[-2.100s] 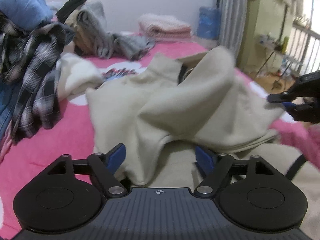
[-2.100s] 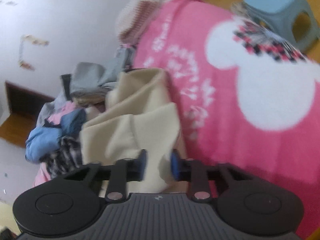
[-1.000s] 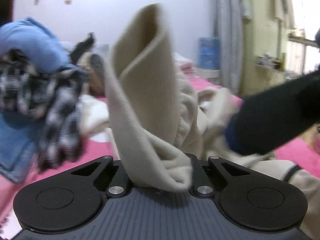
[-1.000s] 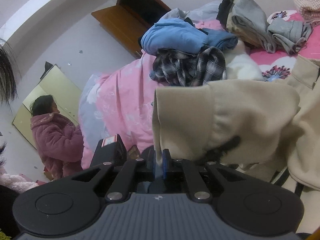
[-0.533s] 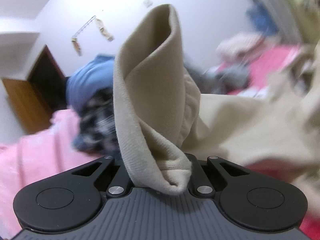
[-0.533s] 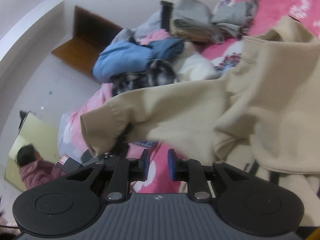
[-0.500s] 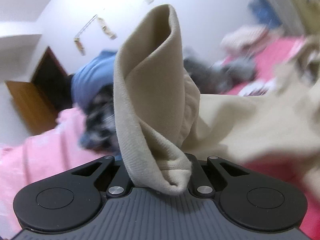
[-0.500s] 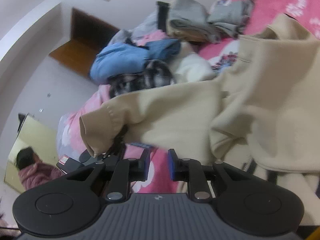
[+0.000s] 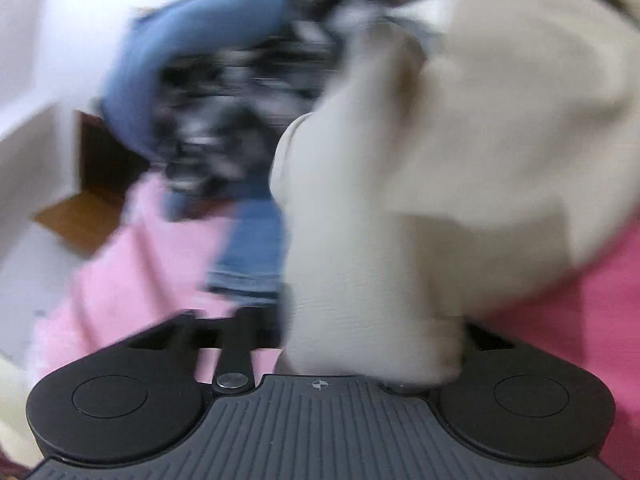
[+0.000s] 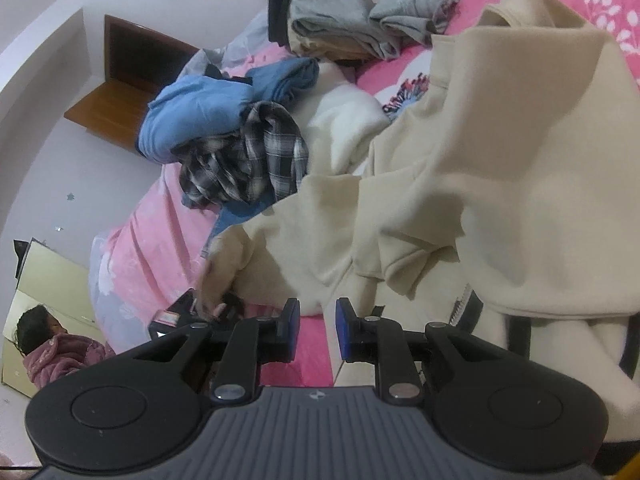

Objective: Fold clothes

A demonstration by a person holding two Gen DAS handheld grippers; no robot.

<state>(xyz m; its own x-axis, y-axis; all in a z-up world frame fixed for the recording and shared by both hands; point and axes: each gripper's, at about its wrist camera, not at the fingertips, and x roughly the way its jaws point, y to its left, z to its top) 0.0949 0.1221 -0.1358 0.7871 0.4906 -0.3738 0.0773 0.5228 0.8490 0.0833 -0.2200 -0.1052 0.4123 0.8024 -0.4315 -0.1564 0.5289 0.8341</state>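
A beige sweatshirt (image 10: 500, 168) lies rumpled on the pink bed (image 10: 160, 240), one sleeve stretched out to the left. My left gripper (image 9: 352, 336) holds the sleeve cuff (image 9: 372, 280); the cloth covers its fingers and the view is blurred. It also shows in the right wrist view (image 10: 212, 312) at the sleeve end. My right gripper (image 10: 317, 328) is slightly open and empty, just in front of the sweatshirt's lower edge.
A pile of clothes lies beyond the sleeve: blue garments (image 10: 208, 104), a plaid shirt (image 10: 252, 160), a white fleece (image 10: 344, 120) and grey clothes (image 10: 352, 20). A person in a pink robe (image 10: 52, 348) shows at the lower left. A wooden door (image 10: 120, 92) is behind.
My left gripper has swung down and outward with the sleeve cuff, pulling the sleeve out flat toward the bed edge. My right gripper stays a little open and empty.
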